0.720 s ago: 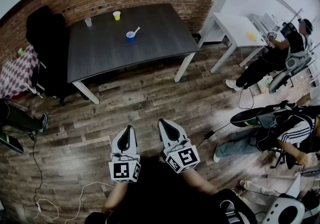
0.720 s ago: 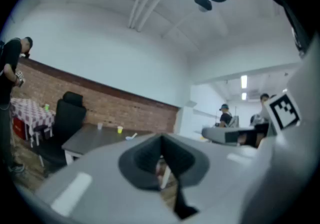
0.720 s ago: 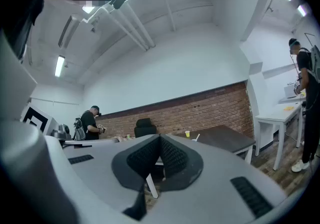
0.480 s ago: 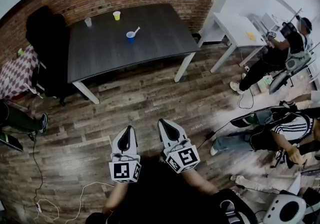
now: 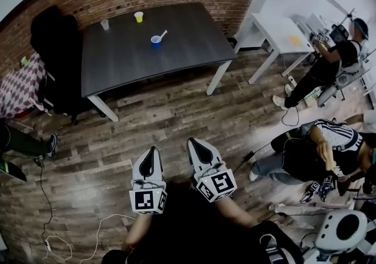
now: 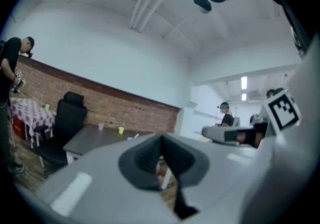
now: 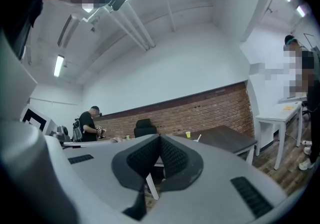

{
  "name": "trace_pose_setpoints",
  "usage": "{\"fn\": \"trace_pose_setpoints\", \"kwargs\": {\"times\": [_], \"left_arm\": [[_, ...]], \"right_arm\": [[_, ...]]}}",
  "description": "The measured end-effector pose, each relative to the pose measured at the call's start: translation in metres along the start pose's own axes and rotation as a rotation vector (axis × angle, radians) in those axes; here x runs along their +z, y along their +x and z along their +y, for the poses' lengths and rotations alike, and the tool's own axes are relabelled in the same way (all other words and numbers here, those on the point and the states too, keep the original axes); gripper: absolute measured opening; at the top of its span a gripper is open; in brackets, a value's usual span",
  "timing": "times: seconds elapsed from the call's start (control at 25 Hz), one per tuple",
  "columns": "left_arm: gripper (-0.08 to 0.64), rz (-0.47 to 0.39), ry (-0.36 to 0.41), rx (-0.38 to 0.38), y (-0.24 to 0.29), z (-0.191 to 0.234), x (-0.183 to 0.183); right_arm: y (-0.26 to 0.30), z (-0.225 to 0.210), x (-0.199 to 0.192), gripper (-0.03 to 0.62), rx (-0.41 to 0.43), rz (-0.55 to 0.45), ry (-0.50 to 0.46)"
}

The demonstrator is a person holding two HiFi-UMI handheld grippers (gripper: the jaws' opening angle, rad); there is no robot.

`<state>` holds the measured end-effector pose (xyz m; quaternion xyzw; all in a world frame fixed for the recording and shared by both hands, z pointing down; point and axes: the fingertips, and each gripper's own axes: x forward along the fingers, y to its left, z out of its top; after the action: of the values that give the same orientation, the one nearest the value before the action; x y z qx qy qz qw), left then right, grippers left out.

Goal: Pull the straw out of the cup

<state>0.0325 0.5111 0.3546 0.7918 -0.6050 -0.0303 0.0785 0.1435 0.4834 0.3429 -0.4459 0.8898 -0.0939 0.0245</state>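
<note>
A blue cup [image 5: 155, 40] with a white straw [image 5: 161, 35] leaning out of it stands on the dark table [image 5: 176, 51] far ahead of me. My left gripper [image 5: 151, 159] and right gripper [image 5: 198, 150] are held side by side low over the wooden floor, well short of the table. Both are shut with nothing between their jaws. In the right gripper view the straw [image 7: 199, 138] peeks above the jaws, far off. The left gripper view shows the jaw tips [image 6: 161, 160] closed.
A yellow cup [image 5: 138, 17] and a clear cup [image 5: 104, 24] stand at the table's far edge. A black office chair [image 5: 56, 51] sits left of the table, a white desk [image 5: 279, 30] to the right. People sit and stand at the right [image 5: 329, 151]. Cables [image 5: 64, 239] lie on the floor.
The grippers stay as they were; the view has shifted slightly. The seated person at the right has bent forward and moved.
</note>
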Motion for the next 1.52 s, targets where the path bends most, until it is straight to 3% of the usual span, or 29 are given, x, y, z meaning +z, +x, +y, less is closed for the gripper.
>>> {"fn": "trace_pose_setpoints", "kwargs": {"times": [0.76, 1.12, 1.52], "left_arm": [[-0.002, 0.009, -0.006, -0.063, 0.006, 0.069, 0.007], [-0.002, 0.015, 0.016, -0.058, 0.059, 0.084, 0.007], [-0.002, 0.004, 0.028, -0.041, 0.18, 0.096, 0.017]], "right_arm": [[0.049, 0.027, -0.015, 0.003, -0.081, 0.008, 0.01], [0.102, -0.016, -0.005, 0.003, -0.088, -0.028, 0.006], [0.189, -0.093, 0.015, 0.003, -0.051, -0.03, 0.017]]}}
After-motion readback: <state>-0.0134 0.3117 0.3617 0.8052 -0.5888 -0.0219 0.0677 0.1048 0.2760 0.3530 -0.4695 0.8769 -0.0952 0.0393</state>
